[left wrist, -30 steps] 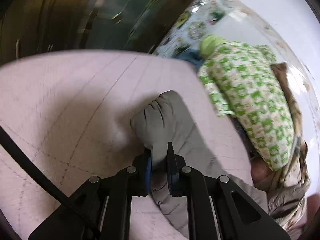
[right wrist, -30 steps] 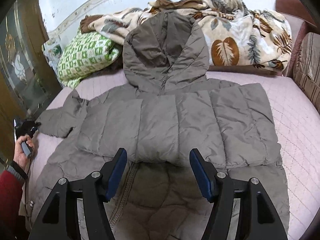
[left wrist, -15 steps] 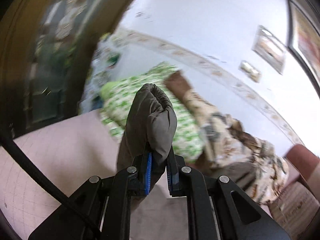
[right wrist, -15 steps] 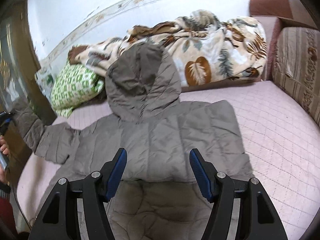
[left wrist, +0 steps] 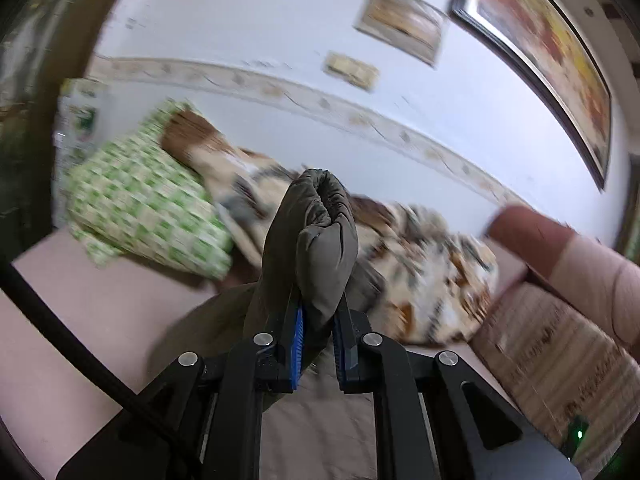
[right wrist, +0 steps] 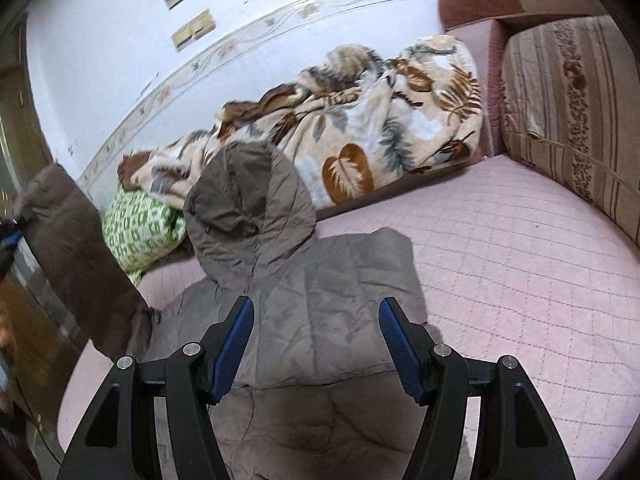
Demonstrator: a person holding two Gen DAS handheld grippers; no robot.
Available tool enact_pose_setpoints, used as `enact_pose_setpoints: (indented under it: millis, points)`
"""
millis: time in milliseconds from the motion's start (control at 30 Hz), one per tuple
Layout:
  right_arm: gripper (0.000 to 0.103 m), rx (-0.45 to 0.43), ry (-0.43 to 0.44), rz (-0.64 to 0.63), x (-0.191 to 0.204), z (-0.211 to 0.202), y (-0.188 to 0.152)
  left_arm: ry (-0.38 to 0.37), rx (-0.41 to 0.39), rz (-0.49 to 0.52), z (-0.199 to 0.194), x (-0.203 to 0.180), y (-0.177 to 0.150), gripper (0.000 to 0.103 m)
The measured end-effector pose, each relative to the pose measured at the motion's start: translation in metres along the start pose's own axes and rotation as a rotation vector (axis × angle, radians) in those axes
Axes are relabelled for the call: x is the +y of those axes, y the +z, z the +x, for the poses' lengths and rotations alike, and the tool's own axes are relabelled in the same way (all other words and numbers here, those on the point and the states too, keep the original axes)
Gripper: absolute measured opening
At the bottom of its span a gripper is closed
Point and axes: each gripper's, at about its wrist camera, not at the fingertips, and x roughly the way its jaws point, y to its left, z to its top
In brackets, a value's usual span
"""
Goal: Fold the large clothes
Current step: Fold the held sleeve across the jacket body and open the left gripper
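Left claw (left wrist: pixel 316 344) clamped tight on the cuff end of a grey-brown sleeve (left wrist: pixel 312 240), blue pads pinching the padded fabric from both sides. Sleeve end bunched above the claw tips, gathered cuff uppermost, held up in the air off the bed; rest of the sleeve trailing down and away beneath the claw to the jacket body. Beyond the held cuff, blurred: a green-and-white patterned pillow (left wrist: pixel 144 208) to the left of the claw, a leaf-print blanket (left wrist: pixel 432 264) heaped ahead and to the right, a pale wall with a framed picture (left wrist: pixel 548 56) high on the right.

Right claw (right wrist: pixel 316 344) open, blue pads well apart, nothing between them, hovering over the hooded puffer jacket (right wrist: pixel 320 300). Jacket spread flat on the pink quilted bed (right wrist: pixel 500 260), directly ahead of and below this claw, lower part passing under the claw's arms. Hood (right wrist: pixel 248 200) lying flat further ahead, its top reaching the leaf-print blanket. Right-hand side of the jacket appears already folded in, edge ending a little past the right pad. Off to the far left of the right claw, the raised sleeve standing up from the bed as a slanted column, its top at the frame edge where blue pads of the left claw just show. Striped cushion (right wrist: pixel 568 112) far ahead on the right, beside a reddish headboard or armrest; which, cannot tell. Green pillow tucked left of the hood.
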Motion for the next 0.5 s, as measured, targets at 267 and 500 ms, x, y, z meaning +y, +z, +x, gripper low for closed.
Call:
enact_pose_setpoints:
  millis: [267,500]
  points:
    - [0.069,-0.029,-0.007,0.076,-0.029,-0.011,0.012,-0.058,0.194,0.080,0.070,-0.083,-0.089,0.012]
    - [0.069,-0.033,-0.009,0.114,-0.042,-0.012,0.017,-0.040,0.413,0.159,0.133,-0.114,-0.189,0.014]
